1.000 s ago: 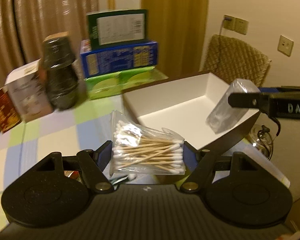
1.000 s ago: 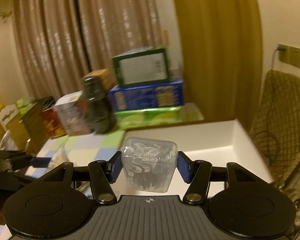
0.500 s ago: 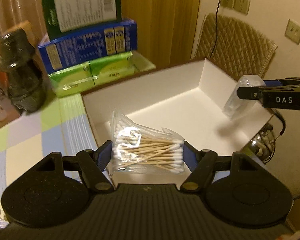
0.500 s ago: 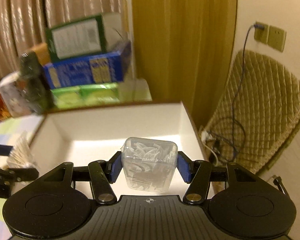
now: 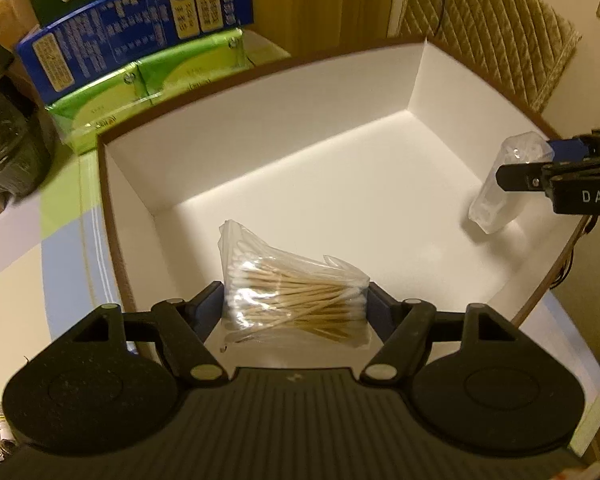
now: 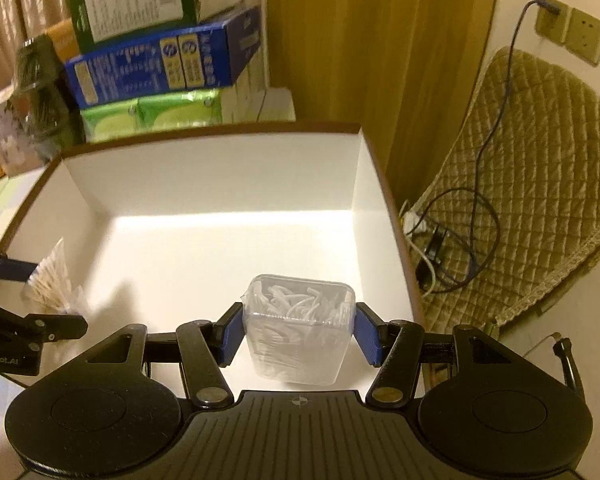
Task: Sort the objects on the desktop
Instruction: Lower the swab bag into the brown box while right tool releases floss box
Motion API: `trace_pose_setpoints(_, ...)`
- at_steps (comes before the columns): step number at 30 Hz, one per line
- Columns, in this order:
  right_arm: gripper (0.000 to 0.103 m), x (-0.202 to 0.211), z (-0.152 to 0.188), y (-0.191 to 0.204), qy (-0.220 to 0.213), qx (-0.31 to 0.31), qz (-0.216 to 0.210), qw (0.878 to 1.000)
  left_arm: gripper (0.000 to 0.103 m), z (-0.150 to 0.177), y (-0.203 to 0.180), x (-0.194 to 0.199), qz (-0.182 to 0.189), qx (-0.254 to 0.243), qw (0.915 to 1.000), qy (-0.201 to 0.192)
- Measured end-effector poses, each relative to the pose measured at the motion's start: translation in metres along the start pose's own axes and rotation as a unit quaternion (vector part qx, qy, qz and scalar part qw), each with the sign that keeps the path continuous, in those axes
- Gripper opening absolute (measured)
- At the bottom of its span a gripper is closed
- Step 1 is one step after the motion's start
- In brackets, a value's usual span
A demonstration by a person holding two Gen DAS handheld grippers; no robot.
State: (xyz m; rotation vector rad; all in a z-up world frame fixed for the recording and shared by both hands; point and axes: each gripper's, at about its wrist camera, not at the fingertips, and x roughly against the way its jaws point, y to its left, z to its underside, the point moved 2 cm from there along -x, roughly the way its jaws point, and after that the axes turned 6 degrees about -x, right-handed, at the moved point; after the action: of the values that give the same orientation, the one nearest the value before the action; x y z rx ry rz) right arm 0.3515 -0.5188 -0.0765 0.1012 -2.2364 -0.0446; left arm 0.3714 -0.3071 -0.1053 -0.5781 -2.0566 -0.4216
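My left gripper (image 5: 295,300) hangs low over the near left part of a white open box (image 5: 260,140). Its jaws are opening, with a clear bag of cotton swabs (image 5: 292,304) between the pads and still touching both. My right gripper (image 6: 299,332) is shut on a clear plastic box of small white pieces (image 6: 300,336), held over the white box (image 6: 212,176) near its right wall. Each wrist view shows the other hand's load: the plastic box (image 5: 500,192) at the right, the swab bag (image 6: 52,280) at the left.
Behind the white box stand stacked cartons, blue (image 5: 132,36) above green (image 5: 148,84). A dark bottle (image 5: 4,140) stands at the left on the chequered tablecloth (image 5: 40,260). A quilted chair (image 6: 532,184) and cables (image 6: 452,240) lie beyond the right edge.
Both grippers have come forward and down with their loads, from beside the white box to low over its floor, and now tilt more steeply downward.
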Motion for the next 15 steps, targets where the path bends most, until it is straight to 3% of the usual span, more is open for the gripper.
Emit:
trace_pose_setpoints(8, 0.055, -0.016, -0.006, 0.006, 0.026, 0.026, 0.003, 0.999, 0.087, -0.003, -0.001, 0.000, -0.002, -0.007, 1.0000, 0.005)
trace_pose_setpoints(12, 0.071, -0.016, -0.010, 0.008, 0.015, 0.027, -0.001, 1.000, 0.088, -0.002, 0.001, 0.002, -0.009, 0.001, 1.0000, 0.002)
trace_pose_setpoints(15, 0.074, -0.013, -0.012, 0.010, 0.005, 0.026, -0.010, 1.000, 0.089, -0.001, 0.003, 0.006, -0.012, 0.011, 0.9999, -0.004)
